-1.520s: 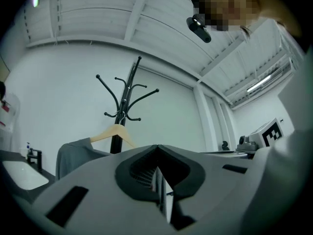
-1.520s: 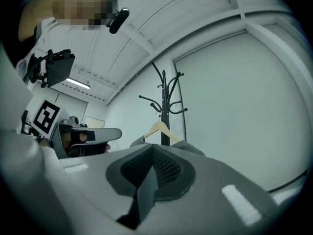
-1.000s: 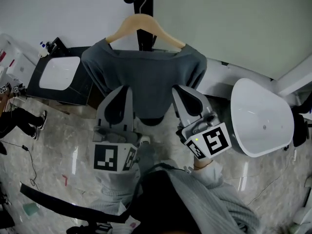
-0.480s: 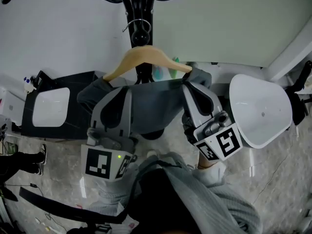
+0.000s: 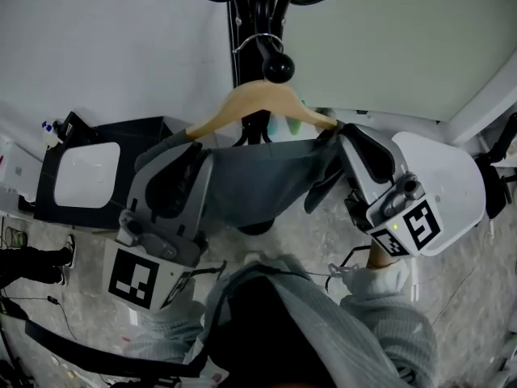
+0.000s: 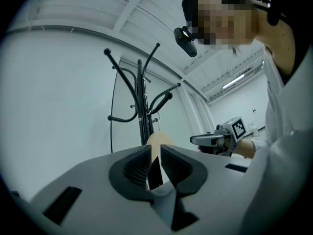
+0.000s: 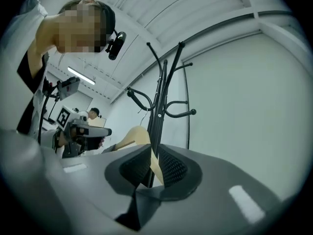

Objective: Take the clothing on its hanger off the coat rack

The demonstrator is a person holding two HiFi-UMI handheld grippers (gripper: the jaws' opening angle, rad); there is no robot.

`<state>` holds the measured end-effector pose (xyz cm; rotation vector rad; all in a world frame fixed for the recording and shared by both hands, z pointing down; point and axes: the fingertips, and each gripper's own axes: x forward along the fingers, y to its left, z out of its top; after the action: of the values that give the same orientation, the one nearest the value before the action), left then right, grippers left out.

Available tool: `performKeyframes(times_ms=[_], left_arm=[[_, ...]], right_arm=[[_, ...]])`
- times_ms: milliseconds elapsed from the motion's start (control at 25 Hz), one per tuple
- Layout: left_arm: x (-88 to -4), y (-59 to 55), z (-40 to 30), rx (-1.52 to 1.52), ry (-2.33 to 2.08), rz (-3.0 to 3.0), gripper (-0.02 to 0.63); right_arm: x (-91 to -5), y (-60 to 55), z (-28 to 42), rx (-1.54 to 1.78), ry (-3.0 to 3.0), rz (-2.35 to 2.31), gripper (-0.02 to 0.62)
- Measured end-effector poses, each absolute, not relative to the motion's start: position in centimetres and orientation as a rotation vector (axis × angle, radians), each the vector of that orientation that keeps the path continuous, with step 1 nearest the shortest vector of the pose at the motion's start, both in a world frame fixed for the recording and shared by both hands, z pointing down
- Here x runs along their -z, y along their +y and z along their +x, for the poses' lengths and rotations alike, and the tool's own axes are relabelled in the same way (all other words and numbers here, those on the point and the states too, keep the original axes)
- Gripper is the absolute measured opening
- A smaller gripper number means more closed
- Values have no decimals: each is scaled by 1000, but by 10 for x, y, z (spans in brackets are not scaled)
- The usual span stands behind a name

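The grey garment point(image 5: 258, 180) on its wooden hanger point(image 5: 260, 103), hung at twelve o'clock, is flanked by the left gripper point(image 5: 192, 148) at nine and the right gripper point(image 5: 346, 132) at three, jaws being opened at the hanger's ends.

coat rack point(image 5: 260, 6): top cut off by the picture's edge
hanger point(image 5: 236, 107): both tips hidden
clothing point(image 5: 258, 176): left side hidden

Quick count here: one black coat rack point(image 5: 260, 6), one wooden hanger point(image 5: 242, 103), one grey top point(image 5: 258, 176), then one black case point(image 5: 121, 129) far left and one white tub point(image 5: 452, 176) on the right.
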<state>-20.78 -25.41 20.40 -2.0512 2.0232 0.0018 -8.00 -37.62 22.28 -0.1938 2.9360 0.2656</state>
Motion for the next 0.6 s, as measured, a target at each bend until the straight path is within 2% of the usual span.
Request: performKeyframes(times_ms=[80,200,280,480,600], left_arm=[[-203,-250,-211,88,1978,-2081,80],[-201,-249,-217,213,1918,-2136,118],[-199,-252,-224,300,1881,-2184,143],[-202,-266,-230,555,1678,-2372,183],[-204,-280,-230,658,1530,-2471,183]], right_arm=[[-220,-373,-81,-366,2986,-113,26],[-219,-371,-85,-506,3065,24,53],[-215,-371,-90,-576,3104,118,111],[-210,-382,-107,-657,3209,327,169],[-221,-384,-122,-616,3285,554,197]])
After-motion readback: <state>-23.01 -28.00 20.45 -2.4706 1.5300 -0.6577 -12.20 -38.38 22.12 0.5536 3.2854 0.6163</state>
